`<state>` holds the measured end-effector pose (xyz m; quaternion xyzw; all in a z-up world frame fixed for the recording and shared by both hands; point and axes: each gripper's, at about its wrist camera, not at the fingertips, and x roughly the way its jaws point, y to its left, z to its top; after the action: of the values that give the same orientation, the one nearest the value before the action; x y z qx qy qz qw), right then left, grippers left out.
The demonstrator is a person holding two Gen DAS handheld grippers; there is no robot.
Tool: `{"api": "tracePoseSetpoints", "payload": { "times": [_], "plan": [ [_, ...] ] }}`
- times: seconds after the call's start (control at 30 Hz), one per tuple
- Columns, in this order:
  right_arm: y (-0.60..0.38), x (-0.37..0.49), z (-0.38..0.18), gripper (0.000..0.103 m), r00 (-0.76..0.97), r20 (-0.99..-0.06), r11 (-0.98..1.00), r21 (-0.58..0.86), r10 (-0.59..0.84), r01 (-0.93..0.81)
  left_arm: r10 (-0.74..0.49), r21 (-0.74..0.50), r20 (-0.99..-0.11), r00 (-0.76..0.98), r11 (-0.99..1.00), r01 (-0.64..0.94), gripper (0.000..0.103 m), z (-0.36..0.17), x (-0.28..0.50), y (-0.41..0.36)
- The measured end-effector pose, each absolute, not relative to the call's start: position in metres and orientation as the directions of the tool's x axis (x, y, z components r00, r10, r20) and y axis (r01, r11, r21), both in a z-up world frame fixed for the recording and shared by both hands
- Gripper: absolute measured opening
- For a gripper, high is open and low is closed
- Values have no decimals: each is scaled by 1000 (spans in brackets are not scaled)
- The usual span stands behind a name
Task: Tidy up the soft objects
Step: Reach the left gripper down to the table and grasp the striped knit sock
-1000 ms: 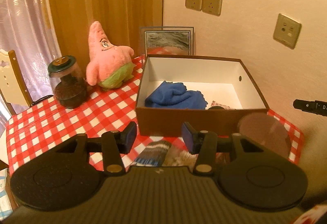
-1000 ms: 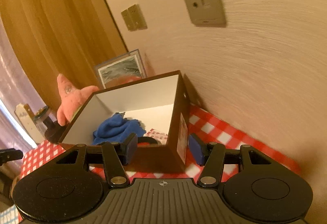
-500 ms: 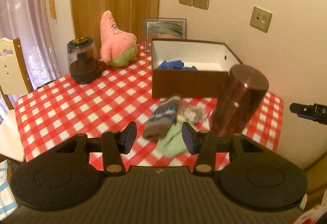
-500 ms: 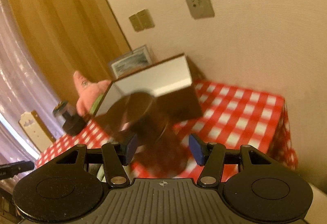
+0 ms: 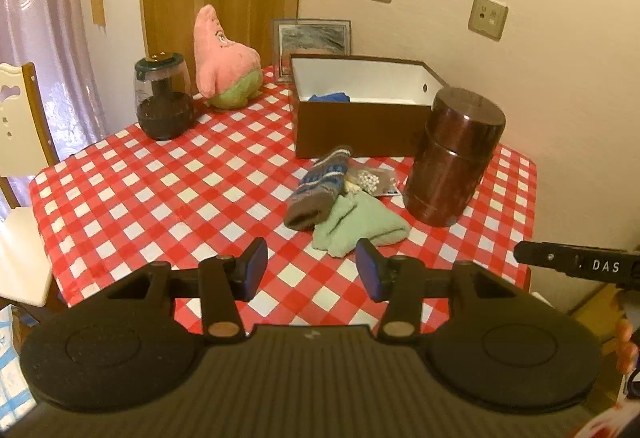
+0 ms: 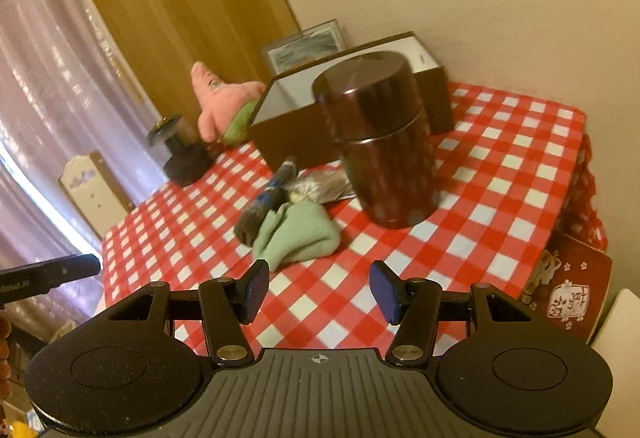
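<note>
A brown box [image 5: 360,134] [image 6: 288,130] with a white inside stands at the table's far side, with a blue cloth [image 5: 330,97] in it. In front of it lie a patterned knit sock [image 5: 320,186] [image 6: 264,202], a pale green cloth [image 5: 360,226] [image 6: 298,234] and a small packet [image 5: 374,180]. A pink star plush [image 5: 224,58] [image 6: 220,102] sits left of the box. My left gripper [image 5: 312,272] hangs open and empty near the table's front edge, short of the green cloth. My right gripper [image 6: 318,290] is open and empty too, just right of that cloth.
A dark brown canister [image 5: 454,158] [image 6: 380,142] stands right of the soft things. A glass jar [image 5: 162,100] [image 6: 182,150] stands at the far left, and a framed picture [image 5: 312,38] leans on the wall behind the box. A chair [image 5: 20,126] is left of the red-checked table [image 5: 160,198].
Both grippers have pulled back from the box toward the table's front edge. The sock, green cloth and canister have come into full view. Jaws are unchanged.
</note>
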<state>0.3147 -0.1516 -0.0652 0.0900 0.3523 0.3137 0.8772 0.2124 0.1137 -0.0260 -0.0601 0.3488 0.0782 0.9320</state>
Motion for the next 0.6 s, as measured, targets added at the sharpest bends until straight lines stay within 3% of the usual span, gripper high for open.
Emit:
{"api": "tracePoseSetpoints", "payload": {
  "times": [0.3,0.6],
  "plan": [
    [-139,341,-84,56,524,-551,753,371,650,-544,142,-5,-683,717,980,-198,46,-50,255,97],
    [-126,372,-99,56,513,-560,755,404,651,-517,98,14,-723,683,992,-127,46,-68,311,102]
  ]
}}
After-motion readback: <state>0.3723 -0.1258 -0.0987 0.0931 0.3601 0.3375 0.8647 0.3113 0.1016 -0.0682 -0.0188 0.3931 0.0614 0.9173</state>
